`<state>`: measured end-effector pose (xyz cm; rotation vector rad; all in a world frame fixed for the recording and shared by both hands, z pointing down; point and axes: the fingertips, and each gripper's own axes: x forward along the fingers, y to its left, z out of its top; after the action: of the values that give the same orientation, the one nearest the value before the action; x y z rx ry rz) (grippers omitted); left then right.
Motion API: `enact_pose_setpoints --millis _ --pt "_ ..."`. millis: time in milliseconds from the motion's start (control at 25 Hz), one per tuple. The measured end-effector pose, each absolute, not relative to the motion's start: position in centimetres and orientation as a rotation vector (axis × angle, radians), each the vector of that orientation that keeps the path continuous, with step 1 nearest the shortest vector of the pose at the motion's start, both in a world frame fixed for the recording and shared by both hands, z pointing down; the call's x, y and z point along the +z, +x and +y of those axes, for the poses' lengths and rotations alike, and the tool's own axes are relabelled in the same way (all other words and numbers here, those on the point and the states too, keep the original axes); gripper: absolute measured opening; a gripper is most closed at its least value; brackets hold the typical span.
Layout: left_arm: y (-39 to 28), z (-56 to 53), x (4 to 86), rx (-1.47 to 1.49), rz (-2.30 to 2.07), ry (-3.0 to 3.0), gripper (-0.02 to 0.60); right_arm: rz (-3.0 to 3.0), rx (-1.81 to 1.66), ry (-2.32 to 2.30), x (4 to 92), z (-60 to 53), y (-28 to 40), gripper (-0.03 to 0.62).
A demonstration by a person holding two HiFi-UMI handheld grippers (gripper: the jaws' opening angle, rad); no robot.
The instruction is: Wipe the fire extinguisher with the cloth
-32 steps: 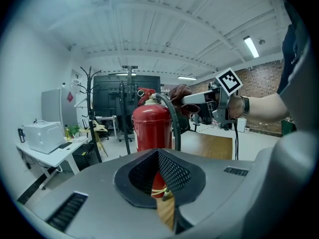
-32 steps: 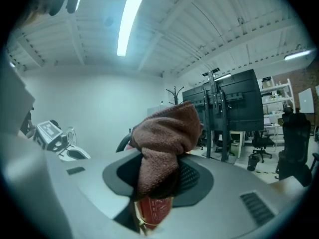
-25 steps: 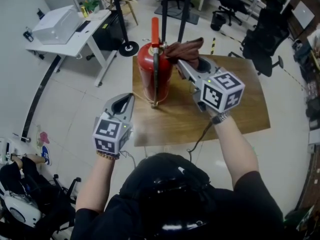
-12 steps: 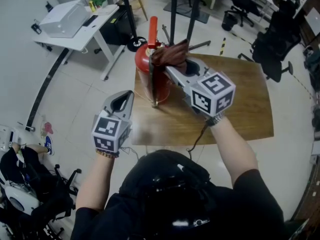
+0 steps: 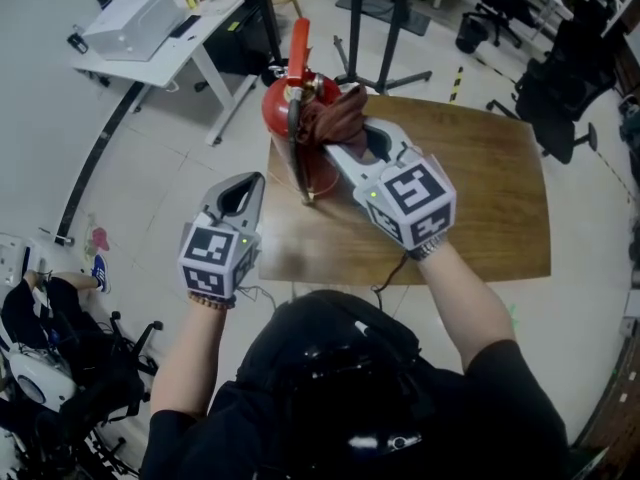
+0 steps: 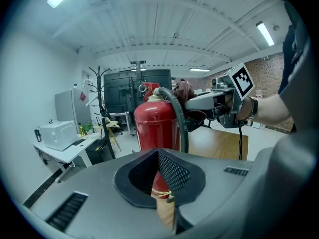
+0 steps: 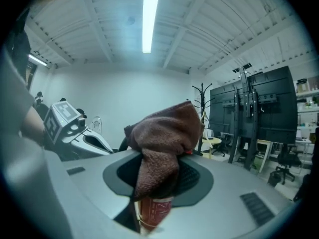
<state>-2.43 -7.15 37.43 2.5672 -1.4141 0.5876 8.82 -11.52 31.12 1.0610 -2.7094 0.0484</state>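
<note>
The fire extinguisher (image 5: 278,108) stands upright at the far left corner of the wooden table (image 5: 470,198), its top partly hidden by the brown cloth (image 5: 335,118) laid against it. The cloth is clamped in the right gripper (image 5: 345,140), whose jaws are kept partly apart by it. The left gripper (image 5: 256,180) is closed and empty, apart from the extinguisher.

The room is lit brightly and evenly by ceiling lamps (image 7: 149,21), blown out to white in the gripper views. Faint shadows are cast on the floor (image 5: 150,178). Straight lines are bent toward the edges, corners are darkened, and the cloth (image 7: 164,133) is shown dim against a pale wall (image 7: 99,98).
</note>
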Motion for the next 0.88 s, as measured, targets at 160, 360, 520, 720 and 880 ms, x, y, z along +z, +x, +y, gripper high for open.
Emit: enact_pose_setpoints --millis 160,360,520,720,880 --pt "-2.2 -7.1 37.8 0.598 -1.424 2.55 0.0 -2.651 0.057 1.091 33.5 -11.3 9.1 0.152" --pt "-2.5 -7.1 37.9 0.608 -1.443 2.534 0.0 -2.573 0.084 1.074 37.0 -11.0 8.4 0.152" --pt "-2.8 -7.1 38.2 0.613 -1.46 2.512 0.0 -2.539 0.099 1.064 39.5 -11.1 8.2 0.152" --pt "-2.8 -6.7 38.6 0.623 -1.481 2.485 0.0 -2.493 0.128 1.037 43.1 -11.2 8.2 0.152" --pt "-2.6 -6.4 38.9 0.63 -1.498 2.466 0.0 -2.458 0.162 1.014 46.1 -11.3 8.3 0.152"
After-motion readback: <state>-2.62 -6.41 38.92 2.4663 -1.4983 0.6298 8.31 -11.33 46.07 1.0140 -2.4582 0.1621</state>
